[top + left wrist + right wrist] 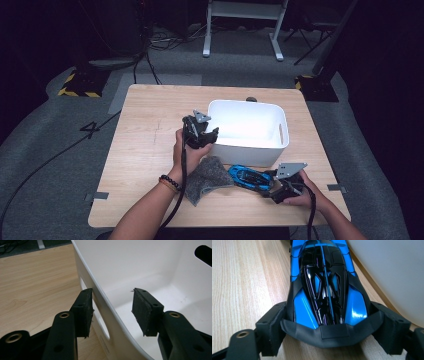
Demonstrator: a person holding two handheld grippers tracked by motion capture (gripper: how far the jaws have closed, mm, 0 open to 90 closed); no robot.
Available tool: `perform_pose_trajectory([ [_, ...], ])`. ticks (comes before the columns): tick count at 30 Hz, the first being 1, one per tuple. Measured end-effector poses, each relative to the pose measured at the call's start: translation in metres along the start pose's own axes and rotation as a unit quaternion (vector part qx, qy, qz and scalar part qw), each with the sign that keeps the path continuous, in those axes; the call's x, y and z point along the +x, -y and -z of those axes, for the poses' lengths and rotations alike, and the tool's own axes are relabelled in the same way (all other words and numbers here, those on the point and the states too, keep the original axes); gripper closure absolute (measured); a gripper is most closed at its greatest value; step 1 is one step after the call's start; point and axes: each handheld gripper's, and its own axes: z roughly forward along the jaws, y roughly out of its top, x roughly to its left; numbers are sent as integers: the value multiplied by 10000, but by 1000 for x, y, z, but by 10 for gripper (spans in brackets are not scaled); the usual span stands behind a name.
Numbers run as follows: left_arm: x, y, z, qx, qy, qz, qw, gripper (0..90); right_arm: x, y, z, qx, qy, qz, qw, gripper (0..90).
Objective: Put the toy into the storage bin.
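A white plastic bin point(250, 152) stands on the wooden table. My left gripper point(210, 135) is at its left wall. In the left gripper view that gripper point(112, 312) is open and straddles the bin wall point(107, 315), one pad outside by the handle hole and the other inside with a clear gap. A blue and black toy car point(247, 176) lies on the table in front of the bin. My right gripper point(272, 182) is at its rear end. In the right gripper view the gripper point(329, 325) has its pads against both rear flanks of the car point(324, 285).
A grey felt cloth point(207, 177) lies crumpled on the table between my two forearms, touching the car's nose. The bin's side point(392, 272) runs close along the car's right. Beyond the table's far edge point(210, 86) is grey floor with cables and a white frame.
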Motion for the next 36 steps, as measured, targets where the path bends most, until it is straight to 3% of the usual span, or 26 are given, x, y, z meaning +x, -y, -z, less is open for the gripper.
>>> perform_pose_trajectory([
  [7,-5,4,8,12,3,-44,10000,497,2,-1,-2,16,61,-74,10000,193],
  [10,-5,8,10,-11,105,40,9999,488,2,-3,-2,71,55,-85,9999,196],
  [14,-5,10,12,-33,142,-11,9999,476,2,-3,-1,96,34,-81,9999,220],
  [18,0,7,8,-102,255,51,9996,427,1,-4,1,165,1,-6,9999,239],
  [23,5,0,-1,54,232,-132,9996,405,0,-4,1,142,-26,16,9999,236],
  [26,6,0,-3,58,297,-91,9995,391,-1,-3,-1,89,-14,44,9999,181],
  [31,7,0,-3,65,343,-103,9993,376,0,-6,-3,19,40,309,9995,188],
  [36,8,1,-3,34,459,-183,9988,325,0,-8,-7,18,-43,222,9997,184],
])
